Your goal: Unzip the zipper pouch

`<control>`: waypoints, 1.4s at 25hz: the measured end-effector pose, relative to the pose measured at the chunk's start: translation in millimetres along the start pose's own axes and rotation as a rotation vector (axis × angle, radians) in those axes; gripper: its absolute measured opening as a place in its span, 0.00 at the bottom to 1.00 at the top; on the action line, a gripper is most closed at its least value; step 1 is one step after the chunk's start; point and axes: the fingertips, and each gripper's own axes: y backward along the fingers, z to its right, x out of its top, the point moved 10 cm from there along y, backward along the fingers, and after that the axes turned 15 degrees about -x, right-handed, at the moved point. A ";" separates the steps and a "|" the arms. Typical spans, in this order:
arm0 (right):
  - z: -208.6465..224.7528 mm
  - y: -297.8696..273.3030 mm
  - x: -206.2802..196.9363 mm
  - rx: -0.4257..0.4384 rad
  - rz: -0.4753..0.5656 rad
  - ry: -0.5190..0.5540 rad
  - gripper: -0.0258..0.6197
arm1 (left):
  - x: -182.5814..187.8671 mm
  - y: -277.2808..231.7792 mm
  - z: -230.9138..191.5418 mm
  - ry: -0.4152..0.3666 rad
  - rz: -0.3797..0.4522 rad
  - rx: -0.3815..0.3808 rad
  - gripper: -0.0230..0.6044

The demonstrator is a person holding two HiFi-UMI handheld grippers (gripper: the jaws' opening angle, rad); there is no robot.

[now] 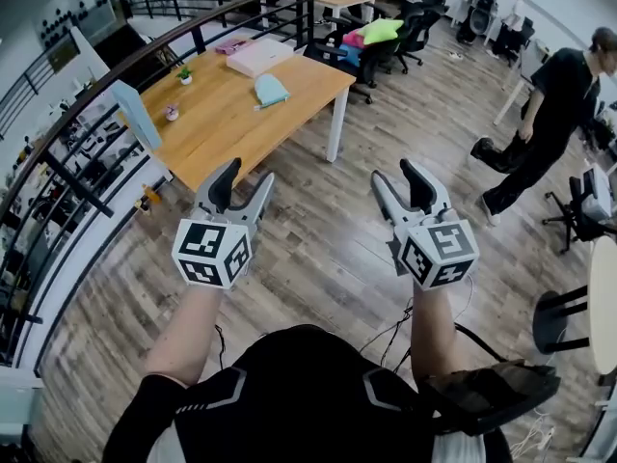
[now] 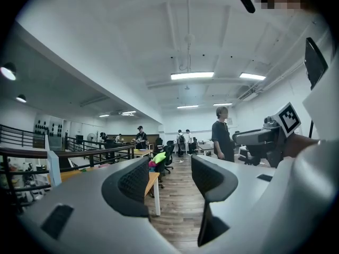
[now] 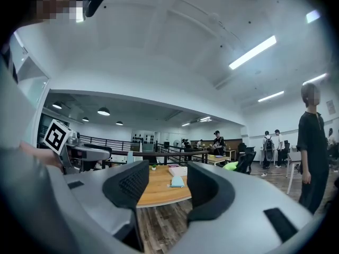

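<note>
Provisionally, item one: zipper pouch [image 1: 271, 89], taken to be the pale blue, soft, flattish piece on the wooden table [image 1: 222, 123]. It lay on the table's far half, near the right-hand edge. No zip or pull could be made out at this range, so whether it was closed was not shown. Its long axis seemed to run roughly from the table's far end toward the near end, though that reading was uncertain.

Bearing: the pouch lay ahead of both grippers and well apart from them, out over the table while they hung short of its near end, above the wood floor [image 1: 328, 249].

Left gripper [image 1: 246, 177]: close to the table's near corner and judged the nearer of the two. Jaws stood wide apart with nothing between the pads.

Right gripper [image 1: 397, 174]: off the table's right side, jaws likewise spread and empty. Its own view sighted the pouch [image 3: 177, 181] through the gap.

Also on the table: a flat pink-and-white box [image 1: 258, 56] beyond the pouch, and a small potted plant [image 1: 184, 73] toward the left edge.

Beyond the table's left side: a dark railing [image 1: 116, 70].
</note>
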 end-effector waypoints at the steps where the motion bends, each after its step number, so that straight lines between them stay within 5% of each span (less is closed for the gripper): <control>1: 5.5 -1.2 -0.7 -0.001 0.002 -0.002 0.40 | -0.1 -6.2 1.8 -0.002 -0.001 0.000 0.44; 18: 73.6 -35.2 -25.8 0.066 -0.030 -0.012 0.47 | -6.5 -92.7 15.6 -0.032 -0.034 0.023 0.44; 35: 60.2 -252.2 -29.2 0.050 -0.108 0.035 0.46 | -18.3 -214.5 -187.4 -0.003 -0.019 -0.037 0.44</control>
